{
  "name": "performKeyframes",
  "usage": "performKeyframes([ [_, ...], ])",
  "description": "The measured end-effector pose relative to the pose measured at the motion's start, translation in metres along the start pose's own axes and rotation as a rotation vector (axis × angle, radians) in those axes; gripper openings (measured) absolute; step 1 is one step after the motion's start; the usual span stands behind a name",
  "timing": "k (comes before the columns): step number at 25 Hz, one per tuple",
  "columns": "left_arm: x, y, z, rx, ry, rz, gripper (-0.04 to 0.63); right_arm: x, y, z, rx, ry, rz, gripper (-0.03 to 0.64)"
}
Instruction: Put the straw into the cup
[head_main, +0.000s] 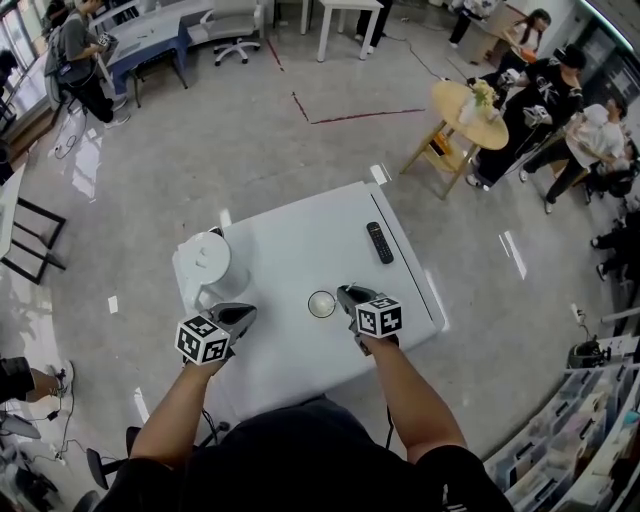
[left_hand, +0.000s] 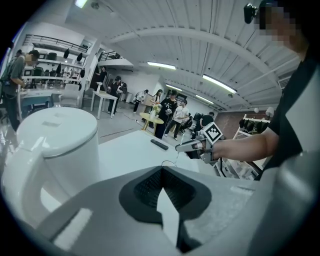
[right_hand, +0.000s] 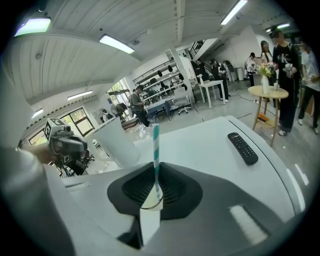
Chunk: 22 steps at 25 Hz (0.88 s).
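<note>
My right gripper (head_main: 345, 293) is clenched on the straw (right_hand: 156, 150), a teal-and-white striped one standing upright between the closed jaws. My left gripper (head_main: 243, 312) is shut with nothing in it, and hangs by the kettle (head_main: 212, 262) near the bench's left edge. The cup (head_main: 321, 304) sits on the bench (head_main: 300, 240) close to the near edge, about midway along it, just beside my right jaws' tips. The remote (head_main: 379, 242) lies well apart, toward the far right corner.

The straw is probably paper: very light, fairly stiff along its length, but easy to crush or kink if I squeeze hard. I would take it mid-length or a little higher, so the lower part is free to go in. The small clear cup looks light enough to tip from a sideways nudge. I can't be sure whether the straw's lower end is already inside the rim; it looks close.
</note>
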<state>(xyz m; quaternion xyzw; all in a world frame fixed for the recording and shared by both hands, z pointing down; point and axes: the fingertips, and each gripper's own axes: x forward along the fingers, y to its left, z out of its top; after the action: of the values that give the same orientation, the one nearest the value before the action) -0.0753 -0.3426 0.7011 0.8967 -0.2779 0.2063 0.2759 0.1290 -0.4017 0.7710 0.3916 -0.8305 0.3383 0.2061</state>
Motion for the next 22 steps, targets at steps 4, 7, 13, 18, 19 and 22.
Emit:
performKeyframes([
  [4, 0.003, -0.003, -0.001, -0.003, 0.003, -0.004, 0.002, 0.002, -0.002, -0.007, -0.003, 0.014, -0.005, 0.054],
  [7, 0.001, 0.000, -0.002, -0.006, 0.006, -0.006, 0.002, 0.006, 0.000, -0.009, -0.002, 0.020, -0.007, 0.054],
  [13, 0.006, 0.003, -0.004, -0.014, 0.012, -0.011, 0.002, 0.015, -0.003, -0.016, 0.000, 0.035, -0.010, 0.054],
  [18, 0.010, 0.002, -0.005, -0.017, 0.018, -0.020, 0.002, 0.019, -0.003, -0.021, -0.002, 0.046, -0.015, 0.055],
  [19, 0.010, 0.002, -0.005, -0.017, 0.018, -0.021, 0.002, 0.019, -0.004, -0.022, -0.002, 0.048, -0.016, 0.055],
  [22, 0.011, 0.003, -0.003, -0.017, 0.017, -0.021, 0.002, 0.021, -0.003, -0.024, -0.008, 0.050, -0.018, 0.055],
])
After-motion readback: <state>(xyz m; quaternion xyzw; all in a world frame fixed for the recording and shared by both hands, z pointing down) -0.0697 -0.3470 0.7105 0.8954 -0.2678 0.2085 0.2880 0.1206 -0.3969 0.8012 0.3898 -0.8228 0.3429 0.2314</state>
